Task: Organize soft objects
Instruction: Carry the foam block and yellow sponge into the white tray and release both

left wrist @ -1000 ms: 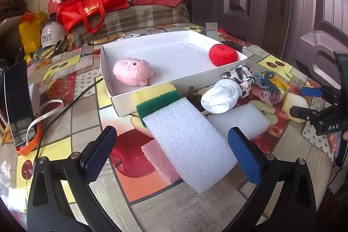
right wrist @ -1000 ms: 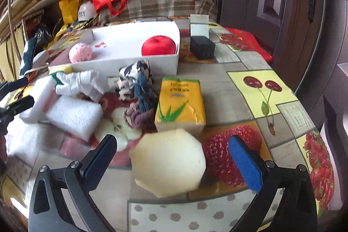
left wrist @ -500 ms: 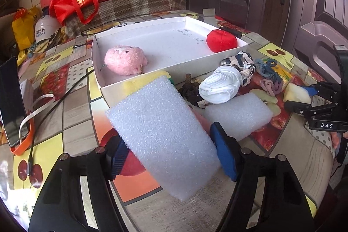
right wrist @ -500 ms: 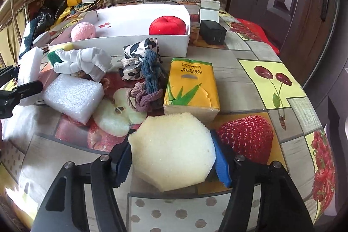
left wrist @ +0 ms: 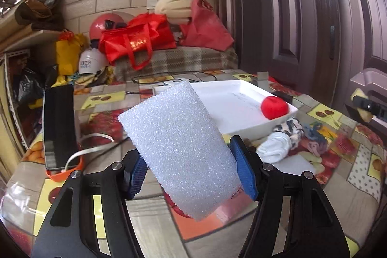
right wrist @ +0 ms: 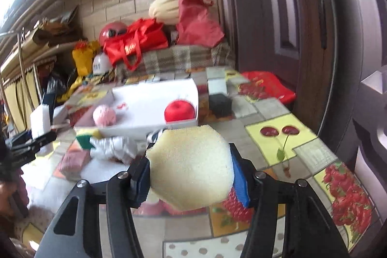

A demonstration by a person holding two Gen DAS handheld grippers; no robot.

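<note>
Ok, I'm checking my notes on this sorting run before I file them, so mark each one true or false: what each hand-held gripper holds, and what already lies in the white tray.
1. The left hand-held gripper holds a white foam block. True.
2. The right hand-held gripper is empty. False: its pads press on a pale yellow sponge.
3. A red plush ball lies in the white tray. True.
4. The pink plush toy lies on the table outside the tray. False: it lies in the tray.
5. The rolled white cloth is in the tray. False: it lies on the tablecloth in front of it.
</note>
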